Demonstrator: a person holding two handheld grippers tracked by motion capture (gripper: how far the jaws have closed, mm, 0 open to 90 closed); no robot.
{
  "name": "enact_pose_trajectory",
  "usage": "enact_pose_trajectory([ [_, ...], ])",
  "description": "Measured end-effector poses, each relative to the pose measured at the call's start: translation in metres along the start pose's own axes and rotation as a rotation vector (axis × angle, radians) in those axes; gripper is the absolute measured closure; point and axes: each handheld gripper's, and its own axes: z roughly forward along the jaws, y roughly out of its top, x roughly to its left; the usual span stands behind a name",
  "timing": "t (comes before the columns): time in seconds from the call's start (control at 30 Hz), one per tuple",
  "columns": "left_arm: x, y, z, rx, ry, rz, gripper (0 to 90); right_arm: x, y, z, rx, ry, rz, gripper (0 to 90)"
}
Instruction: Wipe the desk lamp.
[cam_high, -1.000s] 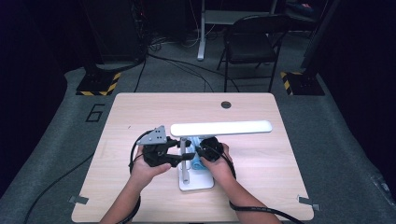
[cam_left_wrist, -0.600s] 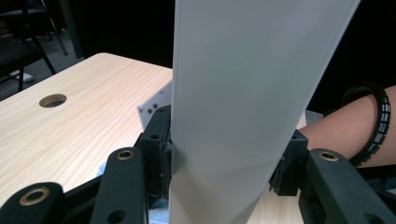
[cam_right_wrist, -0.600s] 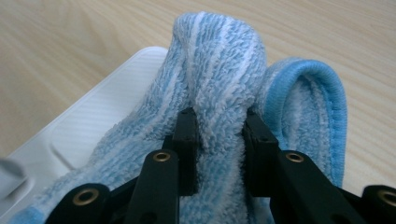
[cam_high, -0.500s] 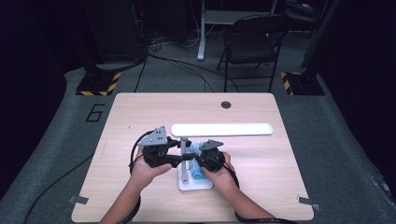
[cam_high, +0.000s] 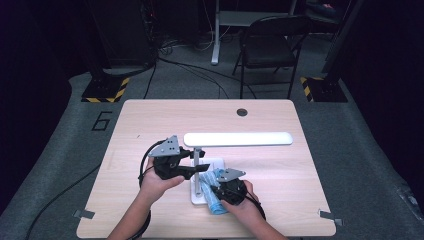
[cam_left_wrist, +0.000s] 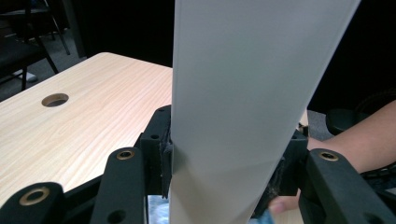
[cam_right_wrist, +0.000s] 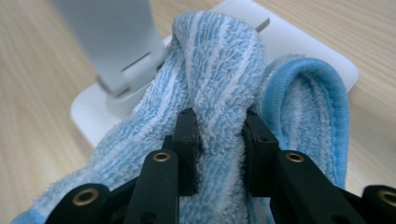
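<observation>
We are seeing left gripper (cam_high: 197, 167) clamping lamp (cam_high: 238, 139) stem, frame centre; right gripper (cam_high: 216, 191) pinching blue striped cloth (cam_right_wrist: 219, 88) over lamp base (cam_right_wrist: 299, 51), lower centre.

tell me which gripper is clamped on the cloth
The right gripper: its jaws pinch the blue striped cloth on the lamp base; the left gripper grips the lamp's white arm.

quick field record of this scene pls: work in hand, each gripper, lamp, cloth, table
work: wiping the base of a desk lamp with a cloth
left gripper: shut on the lamp's white upright arm, steadying it
right gripper: shut on a bunched fold of the blue striped cloth
lamp base: white, flat on the table, cloth lying over part of it
lamp head: long white bar, level above the table
table: light wood, round hole near the far edge
</observation>
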Motion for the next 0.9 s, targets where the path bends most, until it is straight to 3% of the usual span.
enact_pose_trajectory([
  [0.13, 0.0, 0.0, 0.0, 0.002, -0.003, 0.0, 51.4, 0.004, -0.005, -0.005, -0.001, 0.001, -0.006, 70.5],
  [0.37, 0.0, -0.001, -0.001, -0.005, -0.003, -0.005, 51.2, -0.003, -0.004, -0.003, -0.005, 0.005, -0.008, 70.5],
  [0.57, 0.001, 0.0, 0.0, -0.004, -0.008, -0.012, 51.1, -0.019, 0.001, 0.002, 0.0, -0.016, 0.034, 69.8],
  [0.67, 0.001, -0.001, 0.0, -0.009, -0.01, -0.015, 51.0, -0.027, 0.007, 0.007, 0.002, 0.009, 0.125, 66.3],
  [0.9, 0.003, 0.0, 0.001, -0.006, -0.026, -0.012, 50.8, -0.036, 0.019, 0.012, -0.017, -0.012, 0.118, 66.3],
])
